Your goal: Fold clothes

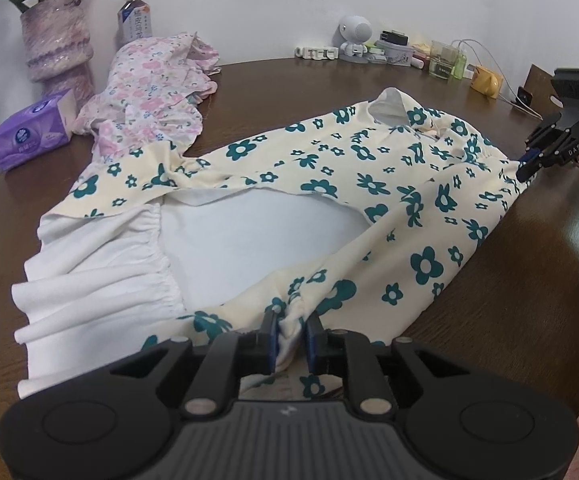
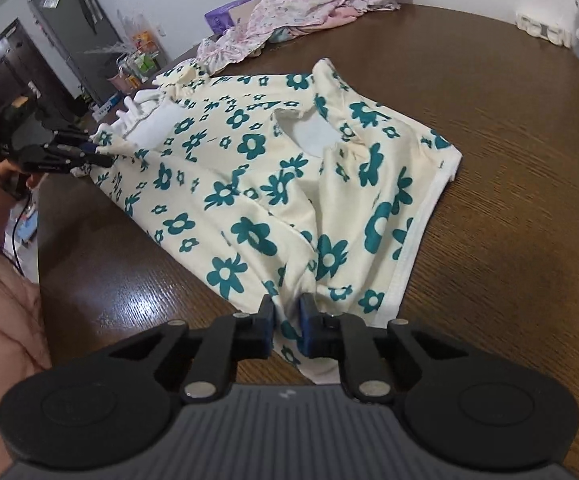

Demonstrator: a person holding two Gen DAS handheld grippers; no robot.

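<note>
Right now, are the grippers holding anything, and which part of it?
Both hold the flowered dress. The left gripper pinches bunched fabric at its near edge by the white ruffle; the right gripper pinches the near edge at the other end.

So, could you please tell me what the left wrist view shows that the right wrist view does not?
Only the left wrist view shows the drink bottle, the vase with flower stems, the yellow object by the cables, and the dress's white inner lining spread open. Only the right wrist view shows the grey cabinet and the room beyond the table. Both show the green-flowered dress, the pink floral garment, the purple tissue pack, the wooden table, and each gripper, left and right, shut on the dress.
</note>
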